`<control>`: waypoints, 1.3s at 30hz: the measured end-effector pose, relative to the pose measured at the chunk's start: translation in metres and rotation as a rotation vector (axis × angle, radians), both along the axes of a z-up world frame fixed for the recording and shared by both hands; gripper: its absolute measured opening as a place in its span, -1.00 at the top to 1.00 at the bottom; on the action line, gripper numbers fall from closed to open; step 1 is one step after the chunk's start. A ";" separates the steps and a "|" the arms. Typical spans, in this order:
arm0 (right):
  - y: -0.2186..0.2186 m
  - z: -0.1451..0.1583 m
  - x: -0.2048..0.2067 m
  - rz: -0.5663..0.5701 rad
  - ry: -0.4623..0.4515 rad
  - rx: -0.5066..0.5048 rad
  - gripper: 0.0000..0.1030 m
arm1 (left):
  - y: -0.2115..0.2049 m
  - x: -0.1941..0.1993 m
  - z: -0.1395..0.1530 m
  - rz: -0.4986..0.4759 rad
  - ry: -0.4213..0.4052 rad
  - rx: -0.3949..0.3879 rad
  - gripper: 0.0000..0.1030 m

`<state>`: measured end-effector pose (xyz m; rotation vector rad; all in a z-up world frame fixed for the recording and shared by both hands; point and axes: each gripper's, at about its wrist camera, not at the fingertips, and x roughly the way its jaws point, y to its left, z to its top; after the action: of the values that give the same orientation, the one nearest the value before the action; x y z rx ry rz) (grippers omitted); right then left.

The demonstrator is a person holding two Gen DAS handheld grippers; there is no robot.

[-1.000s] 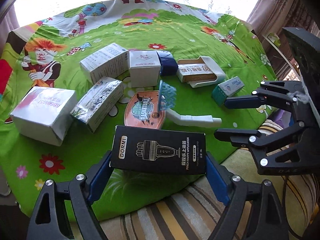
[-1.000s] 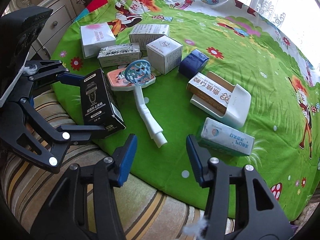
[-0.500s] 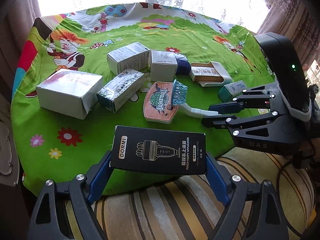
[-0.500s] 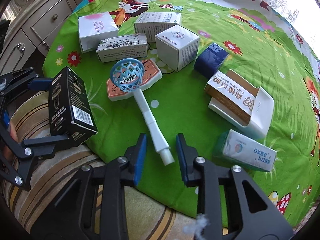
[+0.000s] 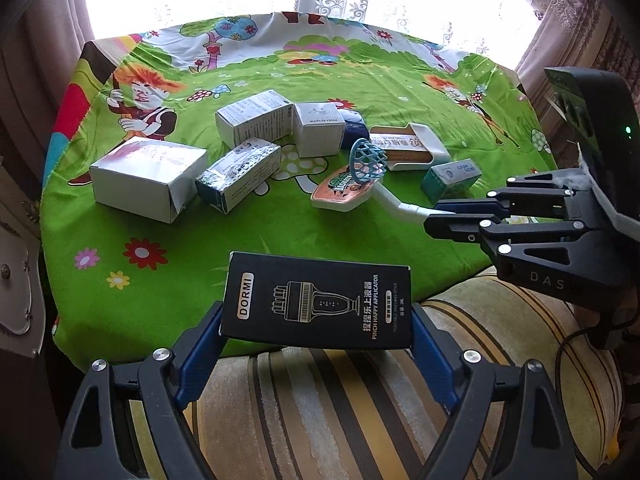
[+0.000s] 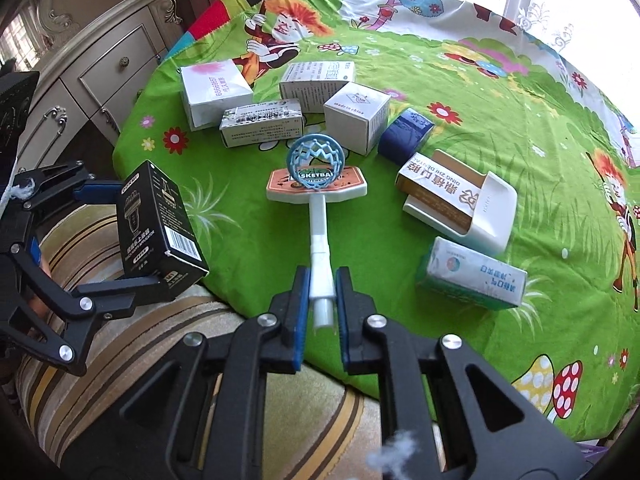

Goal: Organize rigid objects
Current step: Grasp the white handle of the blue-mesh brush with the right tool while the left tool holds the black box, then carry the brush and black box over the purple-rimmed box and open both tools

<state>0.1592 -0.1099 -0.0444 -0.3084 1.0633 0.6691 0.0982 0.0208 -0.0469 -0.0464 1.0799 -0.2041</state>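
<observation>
Both hand-held grippers loaded — left (image 5: 316,344) clamps the black box (image 5: 318,306), right (image 6: 322,300) has just closed on the hoop toy's handle (image 6: 320,256) — the other boxes lie scattered on the tabletop (image 6: 460,92), unsorted.

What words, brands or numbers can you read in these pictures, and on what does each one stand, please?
"DORMI", "PINCH HAPPY APPLICATOR": black box in the left gripper.
"DAS": right gripper's frame, left view.
"made in china": white cube box.
"SKETBA", partly hidden: toy hoop's backboard, its pole held by the right gripper.
"DING ZHI DENTAL": brown box, upside down.
"6669567": big white box, sideways.
Other boxes' print: too small.
</observation>
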 end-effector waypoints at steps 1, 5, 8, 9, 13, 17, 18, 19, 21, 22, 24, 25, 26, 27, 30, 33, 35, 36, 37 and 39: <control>-0.002 0.003 -0.003 -0.001 -0.006 0.006 0.69 | 0.000 -0.002 0.001 0.008 0.000 -0.012 -0.68; -0.008 0.013 -0.014 -0.011 -0.028 0.034 0.69 | -0.003 -0.011 0.006 0.030 0.000 -0.057 -0.68; -0.015 0.022 -0.024 -0.020 -0.042 0.062 0.69 | -0.007 -0.018 0.010 0.037 -0.003 -0.072 -0.68; -0.018 0.025 -0.027 -0.025 -0.047 0.071 0.69 | -0.008 -0.020 0.010 0.036 -0.003 -0.078 -0.68; -0.028 0.035 -0.037 -0.046 -0.062 0.098 0.69 | -0.013 -0.028 0.015 0.041 -0.010 -0.086 -0.68; -0.041 0.044 -0.046 -0.073 -0.074 0.120 0.69 | -0.015 -0.035 0.022 0.051 -0.027 -0.091 -0.68; -0.045 0.047 -0.049 -0.081 -0.077 0.125 0.69 | -0.016 -0.037 0.023 0.051 -0.030 -0.094 -0.68; -0.049 0.050 -0.051 -0.088 -0.079 0.130 0.69 | -0.018 -0.038 0.025 0.051 -0.033 -0.095 -0.68; -0.057 0.055 -0.057 -0.104 -0.088 0.140 0.69 | -0.021 -0.041 0.027 0.047 -0.038 -0.094 -0.68; -0.062 0.058 -0.060 -0.112 -0.093 0.144 0.69 | -0.023 -0.042 0.029 0.043 -0.041 -0.096 -0.68; -0.071 0.063 -0.065 -0.129 -0.103 0.151 0.69 | -0.028 -0.045 0.032 0.033 -0.047 -0.098 -0.68; -0.076 0.065 -0.068 -0.137 -0.108 0.154 0.69 | -0.031 -0.045 0.034 0.027 -0.050 -0.100 -0.68; -0.081 0.067 -0.071 -0.144 -0.112 0.155 0.69 | -0.035 -0.046 0.035 0.020 -0.053 -0.102 -0.68; -0.087 0.069 -0.074 -0.153 -0.117 0.155 0.69 | -0.038 -0.047 0.037 0.013 -0.056 -0.104 -0.67; -0.104 0.075 -0.084 -0.184 -0.134 0.158 0.69 | -0.050 -0.050 0.042 -0.012 -0.065 -0.109 -0.68; -0.127 0.083 -0.093 -0.229 -0.151 0.162 0.69 | -0.065 -0.052 0.047 -0.047 -0.074 -0.116 -0.67; -0.144 0.088 -0.100 -0.261 -0.165 0.161 0.69 | -0.076 -0.053 0.051 -0.072 -0.075 -0.126 -0.67; -0.153 0.090 -0.103 -0.280 -0.171 0.162 0.69 | -0.082 -0.053 0.053 -0.085 -0.077 -0.130 -0.67; -0.163 0.093 -0.107 -0.299 -0.176 0.163 0.69 | -0.089 -0.054 0.055 -0.100 -0.080 -0.132 -0.68; -0.184 0.097 -0.114 -0.342 -0.188 0.163 0.69 | -0.101 -0.055 0.061 -0.126 -0.091 -0.137 -0.68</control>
<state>0.0451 -0.2935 0.0527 -0.0433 0.8491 0.4072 0.0432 -0.0806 0.0144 -0.0912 0.9772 -0.3905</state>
